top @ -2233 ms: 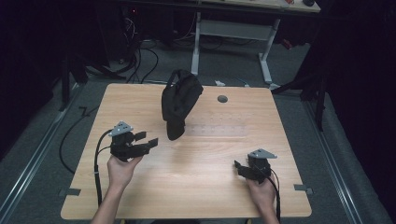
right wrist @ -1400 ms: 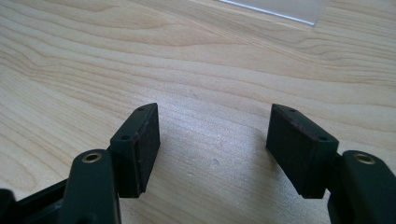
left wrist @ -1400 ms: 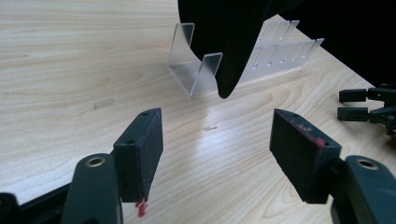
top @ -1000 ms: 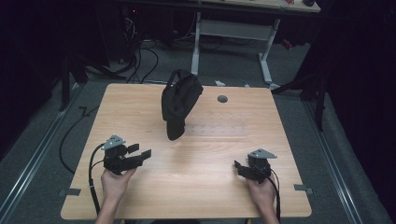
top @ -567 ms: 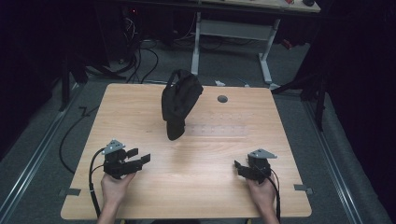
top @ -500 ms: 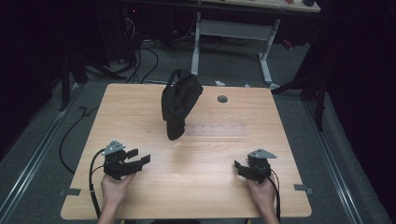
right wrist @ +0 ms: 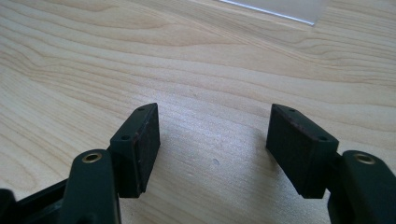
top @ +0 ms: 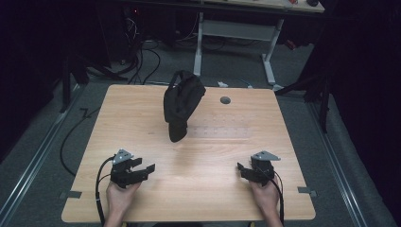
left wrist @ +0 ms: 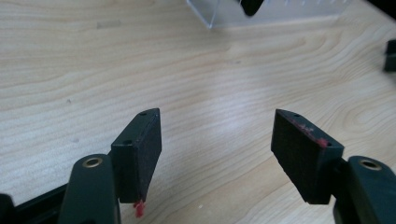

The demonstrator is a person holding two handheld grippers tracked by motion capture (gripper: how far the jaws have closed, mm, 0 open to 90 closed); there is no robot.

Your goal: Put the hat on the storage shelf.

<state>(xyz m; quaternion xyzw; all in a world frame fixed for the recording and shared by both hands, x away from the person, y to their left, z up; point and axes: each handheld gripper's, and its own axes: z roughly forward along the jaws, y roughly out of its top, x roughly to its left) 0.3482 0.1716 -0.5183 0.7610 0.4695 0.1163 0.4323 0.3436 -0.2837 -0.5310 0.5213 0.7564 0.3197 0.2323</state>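
High view: both hands rest at the near edge of the surface [top: 142, 109], left tool [top: 139, 170] and right tool [top: 246, 170] with jaws apart and empty, well clear of the black bag [top: 182, 101] propped upright mid-surface, apparently on a clear stand [left wrist: 261, 11], leaving free approach.

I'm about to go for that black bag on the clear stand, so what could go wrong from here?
1. The black bag hangs tall over a clear stand; a sideways nudge could tip it.
2. That stand is nearly invisible against the wooden table, so a jaw might clip it.
3. The left gripper and right gripper are open and empty, far from it.
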